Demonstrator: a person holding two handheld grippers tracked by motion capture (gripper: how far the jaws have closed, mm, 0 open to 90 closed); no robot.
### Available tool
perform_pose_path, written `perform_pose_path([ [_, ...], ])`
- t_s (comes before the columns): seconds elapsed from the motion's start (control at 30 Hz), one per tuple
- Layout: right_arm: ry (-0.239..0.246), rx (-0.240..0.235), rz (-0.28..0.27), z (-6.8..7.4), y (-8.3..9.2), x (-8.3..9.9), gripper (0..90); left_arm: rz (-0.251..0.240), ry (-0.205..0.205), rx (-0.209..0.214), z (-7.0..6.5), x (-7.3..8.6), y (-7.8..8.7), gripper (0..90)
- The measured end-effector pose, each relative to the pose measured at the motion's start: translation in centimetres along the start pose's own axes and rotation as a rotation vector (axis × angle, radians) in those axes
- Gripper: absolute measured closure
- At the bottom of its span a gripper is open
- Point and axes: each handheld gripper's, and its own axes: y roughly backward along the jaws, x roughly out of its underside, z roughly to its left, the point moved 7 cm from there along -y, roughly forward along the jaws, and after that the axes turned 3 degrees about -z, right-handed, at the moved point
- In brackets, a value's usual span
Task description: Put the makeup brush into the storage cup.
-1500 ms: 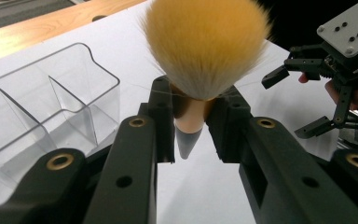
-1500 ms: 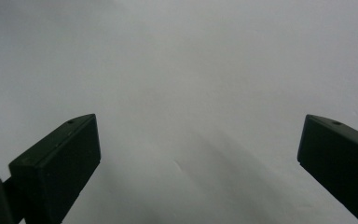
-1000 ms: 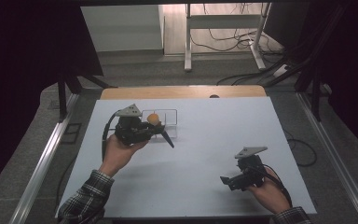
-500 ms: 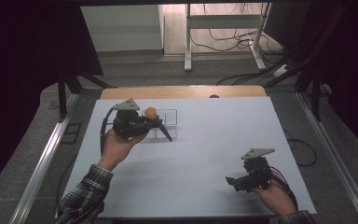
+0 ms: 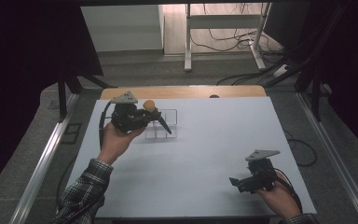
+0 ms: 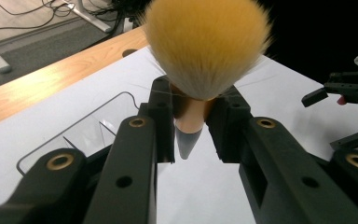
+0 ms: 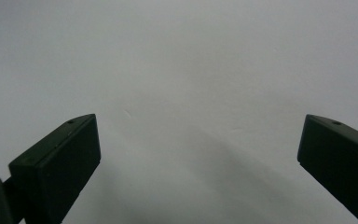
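Left tool (image 5: 154,120) risen above clear organizer (image 5: 165,125), clamped on brush (image 6: 200,70), right tool (image 5: 240,183) open, empty.

The left claw (image 5: 156,122) is held above the far left part of the white counter (image 5: 205,154), gripped from below by the person's left hand (image 5: 116,142), whose checked sleeve (image 5: 81,193) comes in from the bottom edge. Its jaws are clamped on a brush (image 5: 150,108) with an orange tuft on top and a dark handle slanting down to the right. Beneath the brush lies a clear tray (image 5: 164,125) split into compartments. The right claw (image 5: 237,183) rests low near the counter's near right corner, held by the right hand (image 5: 277,198), jaws pointing left, well apart from the tray.
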Motion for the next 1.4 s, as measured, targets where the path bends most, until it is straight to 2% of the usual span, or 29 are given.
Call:
perform_pose_path([
  [0.77, -0.019, 0.022, -0.008, -0.7, 0.9, 0.9, 0.0, -0.027, -0.012, -0.040, 1.3, -2.3, 0.0, 72.4],
  [1.03, -0.031, 0.027, -0.008, -1.0, 1.2, 1.3, 0.0, -0.010, -0.016, -0.062, 2.0, -2.6, -0.8, 72.4],
  [1.4, -0.043, 0.035, -0.008, -1.2, 1.6, 1.8, 0.0, -0.017, -0.010, -0.091, 2.7, -2.9, -1.9, 72.4],
])
